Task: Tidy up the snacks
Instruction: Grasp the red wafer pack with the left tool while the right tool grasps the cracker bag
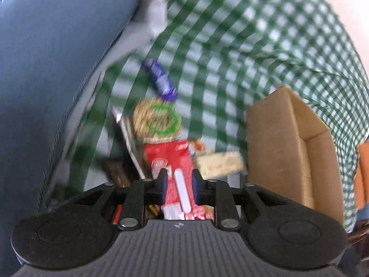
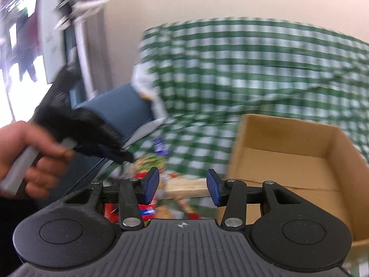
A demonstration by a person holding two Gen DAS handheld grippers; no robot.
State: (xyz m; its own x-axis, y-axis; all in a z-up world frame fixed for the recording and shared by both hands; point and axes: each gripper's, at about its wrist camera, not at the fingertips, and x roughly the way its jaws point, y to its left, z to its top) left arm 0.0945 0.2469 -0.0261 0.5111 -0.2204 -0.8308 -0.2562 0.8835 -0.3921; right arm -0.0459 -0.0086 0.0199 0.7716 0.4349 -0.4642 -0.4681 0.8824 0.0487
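Observation:
My left gripper (image 1: pixel 178 188) is closed around a red snack packet (image 1: pixel 177 173) with a white stripe, pads on both its sides. Beyond it lie a tan round snack with a green ring (image 1: pixel 159 121), a purple packet (image 1: pixel 161 79) and a pale yellow bar (image 1: pixel 219 165). An open cardboard box (image 1: pixel 297 152) stands to the right. My right gripper (image 2: pixel 183 184) is open and empty above the snack pile, with the pale bar (image 2: pixel 185 188) between its fingers and farther off. The cardboard box (image 2: pixel 297 161) is to its right and looks empty. Both views are blurred.
A green-and-white checked cloth (image 1: pixel 242 46) covers the table. A blue chair back (image 1: pixel 50 69) fills the left of the left wrist view. In the right wrist view a hand (image 2: pixel 27 159) holds the other gripper at left. An orange object (image 1: pixel 364 161) sits at the right edge.

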